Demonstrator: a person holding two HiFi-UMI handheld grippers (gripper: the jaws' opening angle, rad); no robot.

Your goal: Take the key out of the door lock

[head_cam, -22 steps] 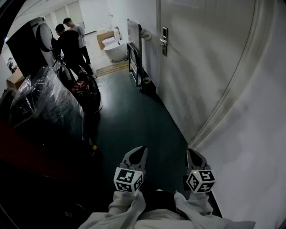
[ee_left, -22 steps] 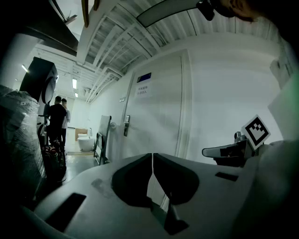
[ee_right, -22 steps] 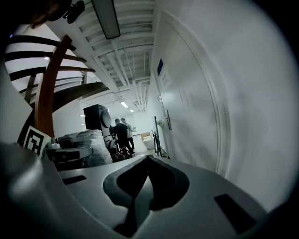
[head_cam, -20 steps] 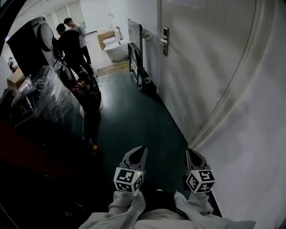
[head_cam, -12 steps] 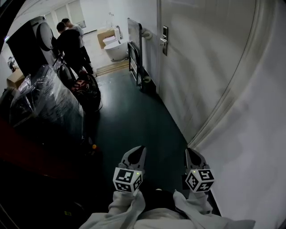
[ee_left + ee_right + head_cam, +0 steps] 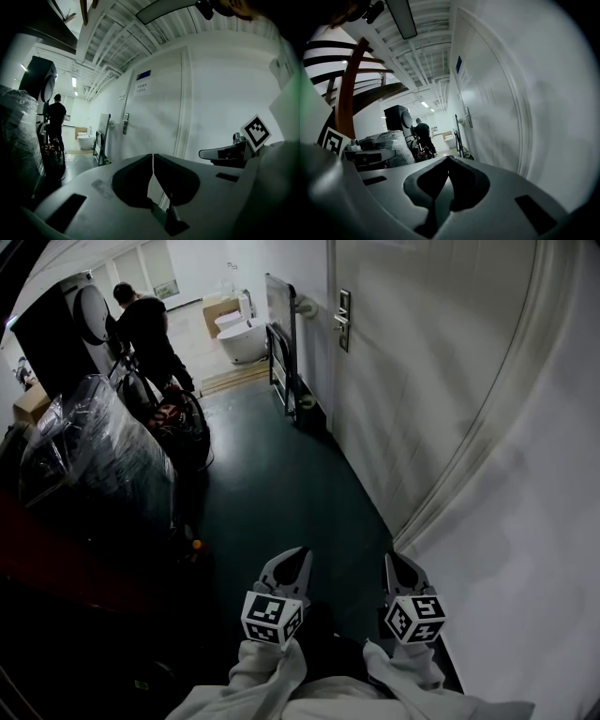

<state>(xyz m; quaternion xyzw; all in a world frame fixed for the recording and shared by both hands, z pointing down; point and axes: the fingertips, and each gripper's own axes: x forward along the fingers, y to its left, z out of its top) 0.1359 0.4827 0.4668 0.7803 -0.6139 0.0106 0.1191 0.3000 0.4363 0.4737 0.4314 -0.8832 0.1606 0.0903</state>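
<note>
A pale door point(image 6: 412, 352) runs along the right wall. Its metal lock plate and handle point(image 6: 342, 320) are far ahead; the same handle point(image 6: 125, 124) shows in the left gripper view and, small, the handle point(image 6: 467, 117) shows in the right gripper view. No key can be made out at this distance. My left gripper point(image 6: 298, 556) and right gripper point(image 6: 396, 561) hang low near my body, side by side, far short of the lock. Both are shut with nothing between their jaws.
A plastic-wrapped bulky load point(image 6: 89, 451) and dark equipment line the left side of the dark green floor point(image 6: 272, 493). A metal trolley frame point(image 6: 281, 343) leans by the wall before the door. A person in dark clothes point(image 6: 145, 329) stands far ahead near a white tub point(image 6: 242, 338).
Both grippers have barely moved; the right one shifted slightly left. The view has crept a little forward. Of two people far ahead, only one remains visible.
</note>
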